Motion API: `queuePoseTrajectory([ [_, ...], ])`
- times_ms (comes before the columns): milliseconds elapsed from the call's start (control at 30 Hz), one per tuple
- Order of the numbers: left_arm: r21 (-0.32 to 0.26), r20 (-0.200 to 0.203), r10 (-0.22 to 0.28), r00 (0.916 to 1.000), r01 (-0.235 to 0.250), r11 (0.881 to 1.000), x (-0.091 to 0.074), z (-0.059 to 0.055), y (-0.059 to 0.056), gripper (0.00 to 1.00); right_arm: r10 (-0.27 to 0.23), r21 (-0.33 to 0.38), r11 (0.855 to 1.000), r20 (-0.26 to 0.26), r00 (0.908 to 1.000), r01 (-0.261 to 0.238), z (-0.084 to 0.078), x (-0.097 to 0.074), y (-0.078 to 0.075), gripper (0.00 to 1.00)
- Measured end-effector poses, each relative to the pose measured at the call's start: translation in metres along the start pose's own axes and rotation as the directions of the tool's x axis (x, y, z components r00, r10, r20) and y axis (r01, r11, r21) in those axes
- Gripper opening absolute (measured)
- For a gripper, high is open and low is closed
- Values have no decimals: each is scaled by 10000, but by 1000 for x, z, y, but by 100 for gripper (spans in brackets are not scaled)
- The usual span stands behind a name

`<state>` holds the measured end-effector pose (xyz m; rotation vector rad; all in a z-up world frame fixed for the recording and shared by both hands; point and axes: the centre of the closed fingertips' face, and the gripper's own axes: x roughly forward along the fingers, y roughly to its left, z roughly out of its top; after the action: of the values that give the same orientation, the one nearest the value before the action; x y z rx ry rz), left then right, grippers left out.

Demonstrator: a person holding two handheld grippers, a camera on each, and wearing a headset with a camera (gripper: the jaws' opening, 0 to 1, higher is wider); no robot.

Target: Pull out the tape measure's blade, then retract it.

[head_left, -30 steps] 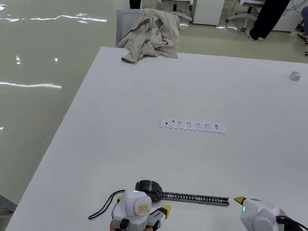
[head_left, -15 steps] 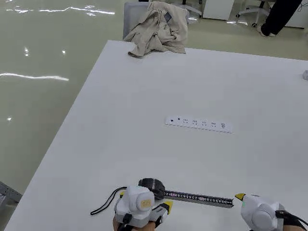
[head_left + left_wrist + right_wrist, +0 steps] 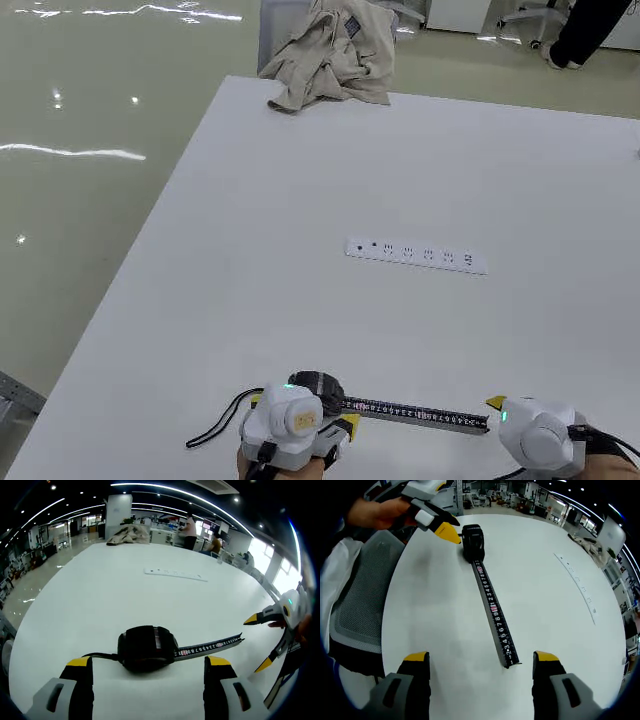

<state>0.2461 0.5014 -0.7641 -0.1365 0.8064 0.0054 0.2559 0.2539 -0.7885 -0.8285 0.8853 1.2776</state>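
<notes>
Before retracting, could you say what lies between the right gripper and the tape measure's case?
The extended blade, flat on the table, as the right gripper view shows.

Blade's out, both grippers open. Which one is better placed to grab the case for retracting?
Left, probably. The case sits just ahead of the left gripper, between its open jaws. The right gripper is at the far tip of the blade, away from the case.
</notes>
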Motion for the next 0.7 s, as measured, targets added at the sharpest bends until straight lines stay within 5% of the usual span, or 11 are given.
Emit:
queuePoseTrajectory([
  [700,-167,-173,145,9997,-148,9998,18,0,1,86,252,99,9996,-261,9993,-250,-12,22,-29,80],
])
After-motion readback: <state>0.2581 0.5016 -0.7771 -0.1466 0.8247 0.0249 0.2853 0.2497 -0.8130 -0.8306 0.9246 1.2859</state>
